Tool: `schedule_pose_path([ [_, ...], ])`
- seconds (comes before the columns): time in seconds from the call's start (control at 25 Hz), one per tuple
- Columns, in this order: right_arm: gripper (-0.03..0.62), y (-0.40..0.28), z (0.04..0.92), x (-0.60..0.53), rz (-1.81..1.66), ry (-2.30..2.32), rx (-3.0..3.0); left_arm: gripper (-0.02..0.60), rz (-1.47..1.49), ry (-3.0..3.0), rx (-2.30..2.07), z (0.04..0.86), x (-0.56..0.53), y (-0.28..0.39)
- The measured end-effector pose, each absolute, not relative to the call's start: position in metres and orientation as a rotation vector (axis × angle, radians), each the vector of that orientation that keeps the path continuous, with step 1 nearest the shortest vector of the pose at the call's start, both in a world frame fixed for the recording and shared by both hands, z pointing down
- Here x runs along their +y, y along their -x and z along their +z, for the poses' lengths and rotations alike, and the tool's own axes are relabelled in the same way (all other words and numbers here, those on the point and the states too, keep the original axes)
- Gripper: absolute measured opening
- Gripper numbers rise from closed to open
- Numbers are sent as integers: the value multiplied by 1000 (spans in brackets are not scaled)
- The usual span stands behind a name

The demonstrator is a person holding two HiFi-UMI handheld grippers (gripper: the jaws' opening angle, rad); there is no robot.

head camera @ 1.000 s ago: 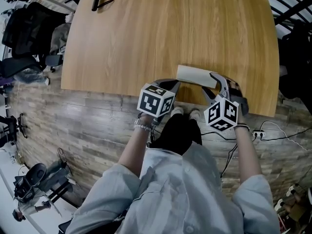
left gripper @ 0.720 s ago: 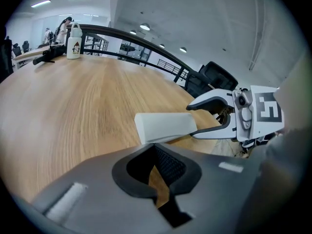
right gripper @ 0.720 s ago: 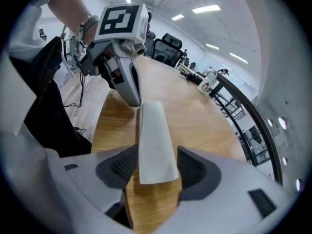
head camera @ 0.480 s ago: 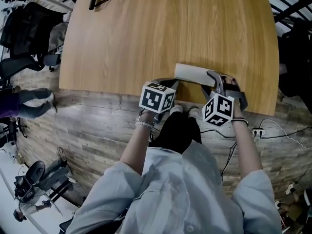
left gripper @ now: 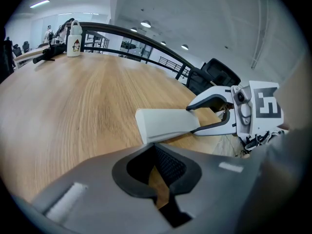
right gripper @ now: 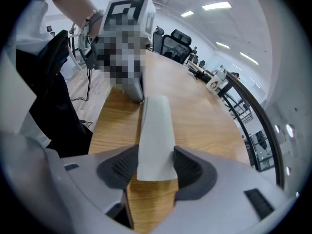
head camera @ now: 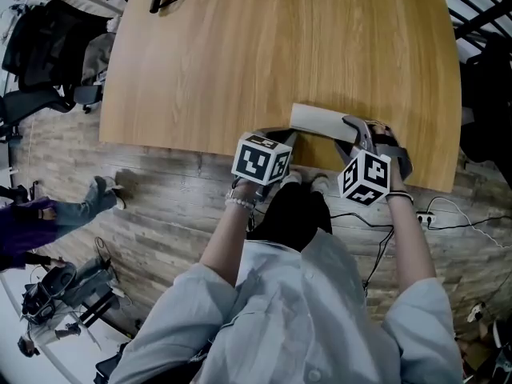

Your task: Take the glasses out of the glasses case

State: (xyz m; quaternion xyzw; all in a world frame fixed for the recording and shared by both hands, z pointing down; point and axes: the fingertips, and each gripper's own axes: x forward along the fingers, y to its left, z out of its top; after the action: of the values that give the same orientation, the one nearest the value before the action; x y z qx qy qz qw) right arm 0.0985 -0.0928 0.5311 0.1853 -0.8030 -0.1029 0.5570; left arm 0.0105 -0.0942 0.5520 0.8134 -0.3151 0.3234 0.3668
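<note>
R gripper [right gripper: 155, 166] on glasses case [right gripper: 155, 126], as before

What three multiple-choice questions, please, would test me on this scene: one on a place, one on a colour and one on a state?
1. Where on the wooden table does the glasses case lie?
A. at the far edge
B. in the middle
C. near the edge next to the person

2. What colour is the glasses case?
A. black
B. white
C. red

3. How does the right gripper stand?
A. jaws closed on one end of the glasses case
B. jaws wide open, high above the table
C. jaws closed on nothing

Answers:
1 C: the head view shows it close to the near edge.
2 B: every view shows it white.
3 A: the right gripper view shows a pad against each side of the case.
</note>
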Motion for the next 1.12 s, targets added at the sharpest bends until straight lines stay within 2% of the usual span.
schedule_pose_path([
  [0.4, 222, -98, 523, -97, -111, -347, -1960, 5, 825, -2086, -816, 551, -95, -9],
  [0.72, 222, -97, 525, -96, -130, -347, -1951, 5, 702, -2115, -805, 539, -95, -15],
  [1.12, 222, -97, 525, -95, -150, -344, -1939, 5, 690, -2118, -816, 534, -99, -18],
])
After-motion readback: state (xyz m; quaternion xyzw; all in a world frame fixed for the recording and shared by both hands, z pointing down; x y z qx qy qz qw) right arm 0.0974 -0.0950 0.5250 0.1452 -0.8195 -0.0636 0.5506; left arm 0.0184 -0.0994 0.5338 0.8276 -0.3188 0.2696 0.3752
